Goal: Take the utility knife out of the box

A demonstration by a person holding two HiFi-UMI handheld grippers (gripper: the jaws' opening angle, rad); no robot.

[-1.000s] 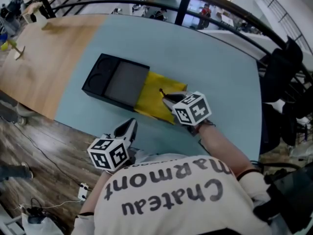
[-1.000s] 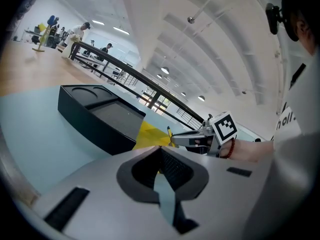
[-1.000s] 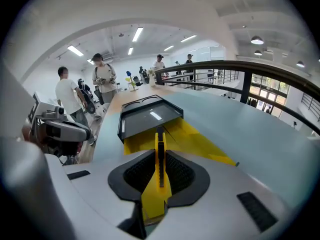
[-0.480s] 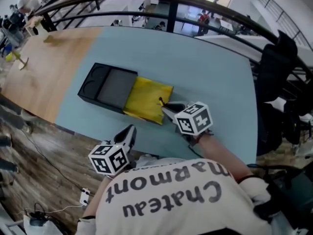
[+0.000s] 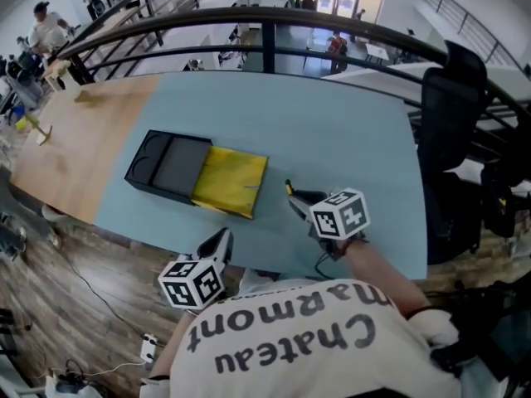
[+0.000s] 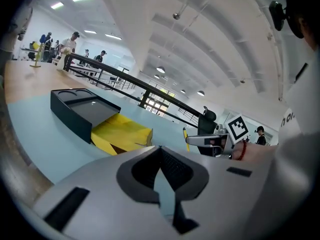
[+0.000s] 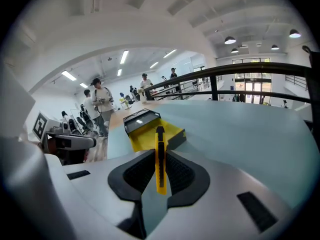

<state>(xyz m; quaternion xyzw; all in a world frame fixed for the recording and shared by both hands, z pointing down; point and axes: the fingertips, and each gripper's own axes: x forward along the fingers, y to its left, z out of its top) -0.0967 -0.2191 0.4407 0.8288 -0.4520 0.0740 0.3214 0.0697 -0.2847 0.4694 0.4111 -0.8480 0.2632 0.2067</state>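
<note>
Right hand-held gripper (image 5: pixel 293 197): clamped on the utility knife (image 7: pixel 160 160), tilted downward above the table (image 5: pixel 357 131), with the forearm stretched out from the body.
Utility knife: yellow, sticking out past the jaw tips, outside the black box (image 5: pixel 163 166) and to the right of its yellow tray (image 5: pixel 229 182).
Left hand-held gripper (image 5: pixel 221 240): jaws together with nothing between them, held by the table's near edge, pointing toward the box.

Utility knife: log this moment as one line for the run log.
utility knife: out of box | right tongs: shut on utility knife | left tongs: shut, empty | yellow tray: slid out of box
</note>
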